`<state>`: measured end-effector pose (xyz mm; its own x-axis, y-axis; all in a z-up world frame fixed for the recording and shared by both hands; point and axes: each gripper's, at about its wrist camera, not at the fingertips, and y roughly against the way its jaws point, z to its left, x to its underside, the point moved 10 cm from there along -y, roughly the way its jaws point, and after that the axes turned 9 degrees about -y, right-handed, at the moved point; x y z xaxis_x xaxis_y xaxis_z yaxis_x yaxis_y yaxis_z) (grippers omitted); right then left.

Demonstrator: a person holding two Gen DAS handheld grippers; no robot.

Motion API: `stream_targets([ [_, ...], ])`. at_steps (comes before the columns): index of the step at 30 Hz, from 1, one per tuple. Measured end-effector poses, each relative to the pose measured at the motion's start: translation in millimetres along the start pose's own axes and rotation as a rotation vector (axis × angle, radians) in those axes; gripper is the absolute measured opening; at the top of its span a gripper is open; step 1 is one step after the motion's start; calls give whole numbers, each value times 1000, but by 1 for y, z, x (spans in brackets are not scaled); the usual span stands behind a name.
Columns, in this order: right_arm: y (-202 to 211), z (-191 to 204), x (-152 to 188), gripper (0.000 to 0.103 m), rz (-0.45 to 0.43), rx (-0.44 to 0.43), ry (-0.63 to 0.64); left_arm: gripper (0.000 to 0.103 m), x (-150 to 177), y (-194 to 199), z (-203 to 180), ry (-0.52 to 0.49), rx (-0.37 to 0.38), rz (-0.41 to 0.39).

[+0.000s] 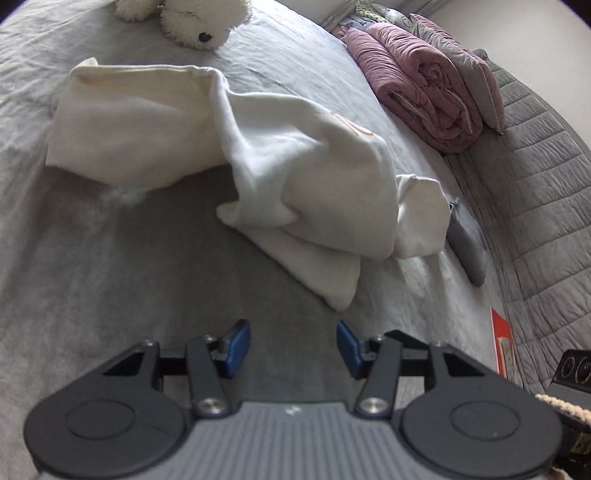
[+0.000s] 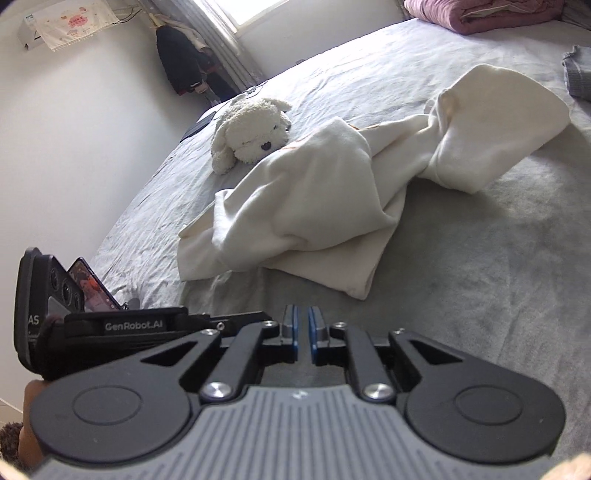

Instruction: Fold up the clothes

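- Setting: a bedroom in a home, with a wide bed under a wrinkled grey bedsheet (image 2: 388,62) filling most of both views.
- A fluffy white plush dog (image 2: 251,133) lies on the sheet.
- A rolled mauve quilted duvet (image 1: 417,85) and grey pillows (image 1: 454,55) sit beside a grey quilted padded headboard (image 1: 535,206).
- A bright window (image 2: 255,9), a wall-mounted air conditioner under a printed cloth cover (image 2: 62,24) and dark hanging clothes (image 2: 181,62) line the white walls.
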<state>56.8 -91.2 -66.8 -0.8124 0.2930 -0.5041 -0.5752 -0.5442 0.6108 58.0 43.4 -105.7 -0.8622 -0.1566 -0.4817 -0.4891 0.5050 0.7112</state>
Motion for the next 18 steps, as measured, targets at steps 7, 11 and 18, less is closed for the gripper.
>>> stream_targets([
  [7,6,-30,0,18,4,30,-56,53,9,-15,-5,4,12,-36],
  [11,11,-49,-2,58,-36,9,-86,53,2,-26,-7,29,20,-91],
  [18,10,-76,2,58,-20,-79,-246,50,-15,-48,-9,96,24,-189],
])
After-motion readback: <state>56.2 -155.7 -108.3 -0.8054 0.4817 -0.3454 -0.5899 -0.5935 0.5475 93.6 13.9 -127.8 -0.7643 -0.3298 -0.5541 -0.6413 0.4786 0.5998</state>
